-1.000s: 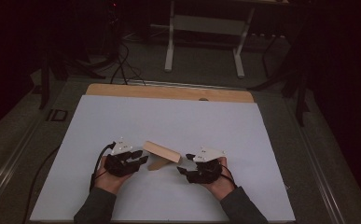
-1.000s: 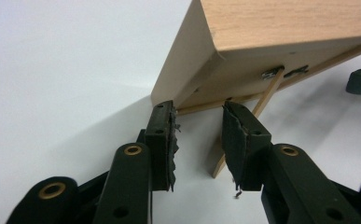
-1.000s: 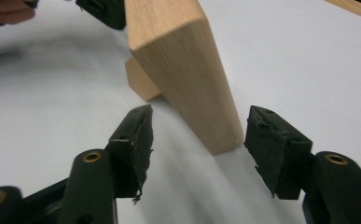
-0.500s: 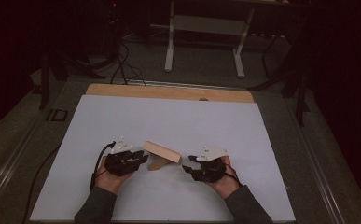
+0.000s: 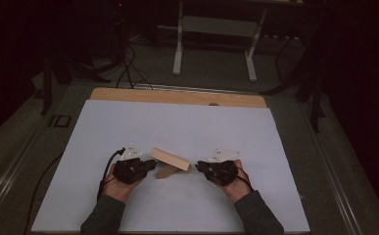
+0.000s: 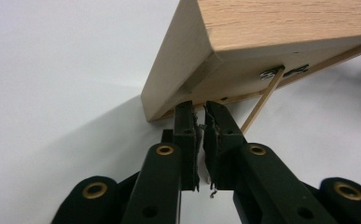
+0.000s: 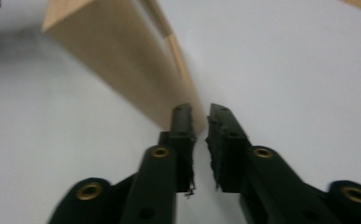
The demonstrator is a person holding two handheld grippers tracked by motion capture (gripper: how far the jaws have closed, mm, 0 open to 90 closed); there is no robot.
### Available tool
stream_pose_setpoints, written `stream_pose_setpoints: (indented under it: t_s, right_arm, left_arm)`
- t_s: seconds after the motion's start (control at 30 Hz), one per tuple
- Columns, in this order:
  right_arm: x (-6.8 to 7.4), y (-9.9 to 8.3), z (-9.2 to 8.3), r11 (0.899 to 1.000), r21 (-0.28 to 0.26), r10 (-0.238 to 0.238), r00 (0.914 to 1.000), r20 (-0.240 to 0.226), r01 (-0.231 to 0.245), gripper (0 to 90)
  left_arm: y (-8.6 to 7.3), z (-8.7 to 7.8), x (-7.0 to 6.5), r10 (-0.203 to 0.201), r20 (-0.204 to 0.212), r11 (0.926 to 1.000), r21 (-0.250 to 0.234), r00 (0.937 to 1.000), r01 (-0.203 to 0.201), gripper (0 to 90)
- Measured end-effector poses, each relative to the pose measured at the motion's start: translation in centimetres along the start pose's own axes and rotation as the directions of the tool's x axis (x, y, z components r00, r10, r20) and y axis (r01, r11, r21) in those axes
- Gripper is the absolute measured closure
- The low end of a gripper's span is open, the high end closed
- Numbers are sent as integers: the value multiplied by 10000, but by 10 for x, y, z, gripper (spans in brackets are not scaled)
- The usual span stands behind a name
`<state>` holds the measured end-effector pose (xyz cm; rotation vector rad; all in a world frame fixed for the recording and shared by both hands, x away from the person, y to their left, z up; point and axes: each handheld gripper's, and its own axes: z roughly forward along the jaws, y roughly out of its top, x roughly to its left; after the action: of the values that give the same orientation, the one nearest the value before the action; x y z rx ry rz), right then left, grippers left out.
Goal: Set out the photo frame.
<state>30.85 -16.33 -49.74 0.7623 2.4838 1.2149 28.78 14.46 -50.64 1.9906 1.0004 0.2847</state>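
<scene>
my left gripper (image 6: 200, 116) and right gripper (image 7: 200, 119) have just been closing, nearly shut, empty, at either end of the wooden block (image 5: 170, 159).

matt pale wood block (image 5: 170, 159), smooth white tabletop (image 5: 177, 122)

Both grippers are black, each topped with a pale grey three-cornered plate. Seen beside the wooden block (image 5: 170, 159), the left gripper (image 5: 150, 165) trails a black cable looping back past the wrist; the right gripper (image 5: 199, 167) has thin black cord over the hand. Up close, the jaws are flat black bars with brass-coloured rivets and frayed pads. The sleeves are dark grey.
</scene>
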Motion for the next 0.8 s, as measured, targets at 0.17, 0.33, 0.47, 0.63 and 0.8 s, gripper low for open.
stream_pose_setpoints:
  t_s: [0.17, 0.33, 0.47, 0.63, 0.8]
  right_arm:
    - [1, 8, 0, 9953, -750, 627, 9977, 258, -606, 897]
    - [5, 16, 5, 9924, -986, 751, 9971, 87, -739, 897]
    - [7, 17, 11, 9920, -966, 801, 9967, -135, -811, 897]
    - [8, 15, 11, 9911, -975, 892, 9957, -243, -911, 897]
    - [9, 14, 10, 9924, -921, 797, 9965, -261, -818, 897]
  left_arm:
    - [6, 1, -4, 222, -13, 9997, -39, 9998, -222, 883]
    - [10, 5, -6, 301, -51, 9995, 39, 9995, -301, 897]
    - [10, 7, -6, 331, -72, 9994, 117, 9994, -330, 897]
    - [10, 9, -6, 294, -81, 9994, 196, 9995, -292, 896]
    - [11, 13, -5, 205, -71, 9995, 227, 9998, -203, 895]
